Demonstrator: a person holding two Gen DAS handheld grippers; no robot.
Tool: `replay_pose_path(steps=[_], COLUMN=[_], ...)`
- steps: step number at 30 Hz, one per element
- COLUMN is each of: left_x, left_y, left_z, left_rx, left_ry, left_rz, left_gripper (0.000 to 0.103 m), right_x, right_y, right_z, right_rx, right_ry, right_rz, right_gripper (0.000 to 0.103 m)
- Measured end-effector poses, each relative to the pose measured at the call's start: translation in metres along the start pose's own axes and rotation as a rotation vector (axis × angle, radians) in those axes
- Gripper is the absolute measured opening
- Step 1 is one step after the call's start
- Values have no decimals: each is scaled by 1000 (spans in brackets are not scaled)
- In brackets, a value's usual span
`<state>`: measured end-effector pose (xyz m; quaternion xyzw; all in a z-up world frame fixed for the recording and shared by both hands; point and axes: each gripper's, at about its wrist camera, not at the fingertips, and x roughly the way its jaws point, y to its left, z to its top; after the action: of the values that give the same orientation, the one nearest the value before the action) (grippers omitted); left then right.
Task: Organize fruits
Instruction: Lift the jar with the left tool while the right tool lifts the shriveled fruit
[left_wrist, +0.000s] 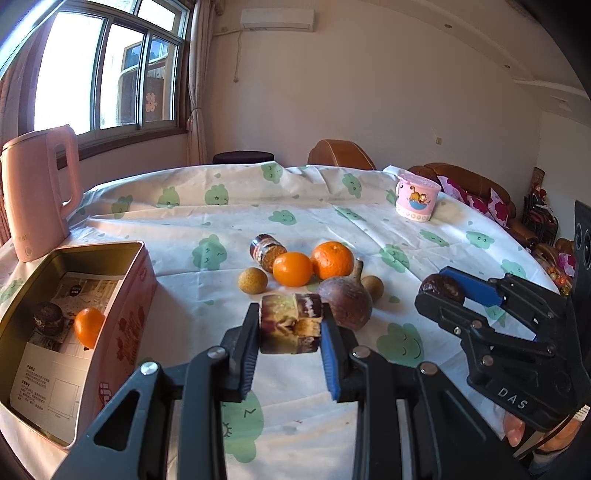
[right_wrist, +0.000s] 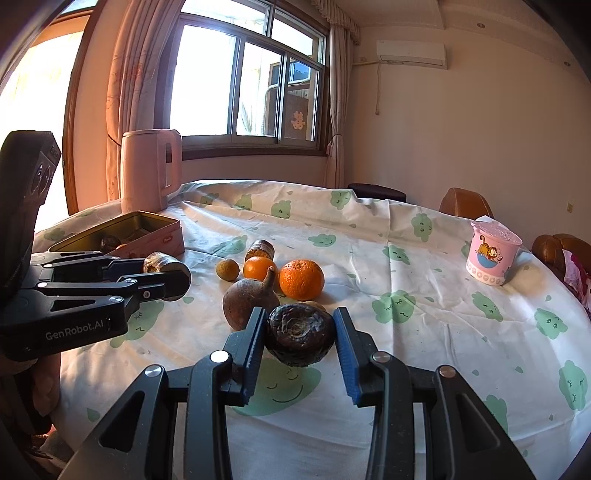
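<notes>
Left gripper (left_wrist: 290, 326): nearest in the left wrist view, its blue-padded jaws clenched on a short wrapped roll (left_wrist: 290, 323), purple and tan, held above the tablecloth.
Right gripper (right_wrist: 300, 334): nearest in the right wrist view, jaws grasping a dark wrinkled fruit (right_wrist: 300, 334), its dimpled end facing the camera, lifted off the cloth.
Brown fruit (left_wrist: 346, 301): round with a curved stem, on the cloth just beyond the left gripper's load.
Oranges: a smooth one (left_wrist: 292, 268) and a bumpier one (left_wrist: 331, 259) sit side by side, touching, just behind the brown fruit.
Small tan fruits: one (left_wrist: 252, 280) left of the smooth orange, another (left_wrist: 372, 287) partly hidden right of the brown fruit.
Second roll (left_wrist: 266, 251): lying on its side just behind the smooth orange.
Tin box (left_wrist: 137, 295): pink, open, to the left; inside lie an orange (left_wrist: 88, 326) and a dark round fruit (left_wrist: 48, 317) on printed paper.
Tablecloth (left_wrist: 369, 229): white with green smiling clouds.
Kettle (left_wrist: 40, 192): pink, behind the tin.
Cup (left_wrist: 416, 201): pink cartoon cup, far right.
Window (left_wrist: 110, 70): bright, behind the table.
</notes>
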<state>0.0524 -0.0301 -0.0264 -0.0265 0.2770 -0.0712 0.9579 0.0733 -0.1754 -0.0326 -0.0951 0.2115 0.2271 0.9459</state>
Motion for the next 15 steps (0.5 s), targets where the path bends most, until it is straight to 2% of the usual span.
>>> replay_pose_path(steps=[15], left_x=[-10], left_y=[-1], left_z=[-2], left_rx=[2], left_ry=[-59], left_rz=[27], left_gripper=[31], right_x=[-8], right_y=[0], right_z=[-2], right_rx=[-1], right_ry=[-52], right_rz=[-3], right_gripper=[39])
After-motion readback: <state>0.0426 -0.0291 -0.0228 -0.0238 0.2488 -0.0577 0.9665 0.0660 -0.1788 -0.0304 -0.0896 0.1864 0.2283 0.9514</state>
